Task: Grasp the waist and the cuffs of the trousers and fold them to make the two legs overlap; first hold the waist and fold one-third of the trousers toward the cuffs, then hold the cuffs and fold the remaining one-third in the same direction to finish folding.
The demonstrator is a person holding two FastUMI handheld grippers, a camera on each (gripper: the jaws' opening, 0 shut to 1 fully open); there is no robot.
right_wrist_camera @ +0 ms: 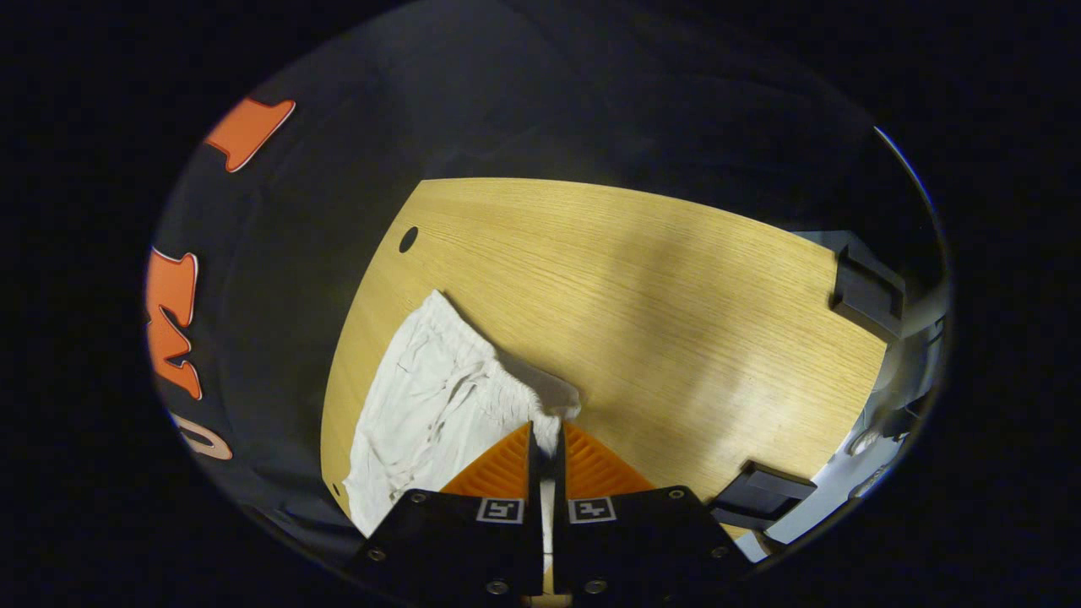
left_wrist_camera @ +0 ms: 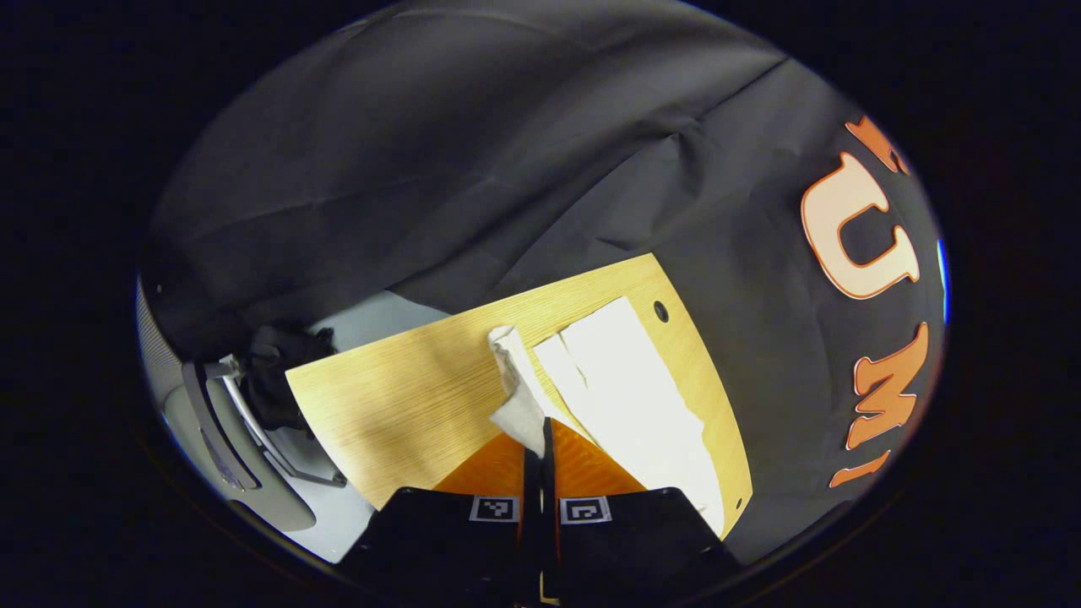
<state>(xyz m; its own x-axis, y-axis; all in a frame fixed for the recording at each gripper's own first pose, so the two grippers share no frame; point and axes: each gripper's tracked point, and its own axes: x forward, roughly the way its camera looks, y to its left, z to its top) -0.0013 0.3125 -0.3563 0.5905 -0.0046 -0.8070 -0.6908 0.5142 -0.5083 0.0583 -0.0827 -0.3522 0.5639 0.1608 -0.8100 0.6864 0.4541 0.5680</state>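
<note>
White trousers (left_wrist_camera: 633, 388) lie on a light wooden table (left_wrist_camera: 405, 397). In the left gripper view my left gripper (left_wrist_camera: 542, 429) is shut on a narrow end of the fabric, seemingly a cuff (left_wrist_camera: 509, 355), which rises off the table in a crumpled strip. The right gripper view shows the gathered elastic waistband (right_wrist_camera: 498, 371) running from the far corner toward me. My right gripper (right_wrist_camera: 546, 429) is shut on the near corner of that waistband, lifted slightly off the wood. The remaining trousers (right_wrist_camera: 414, 414) spread flat to the left of its fingers.
A small dark hole (right_wrist_camera: 408, 239) sits near the table's corner by the black cloth wall. Two black clamps (right_wrist_camera: 866, 291) (right_wrist_camera: 760, 494) grip the table's right edge. A grey frame with dark cloth (left_wrist_camera: 253, 405) stands beyond the table's left edge. Bare wood (right_wrist_camera: 676, 321) stretches right of the trousers.
</note>
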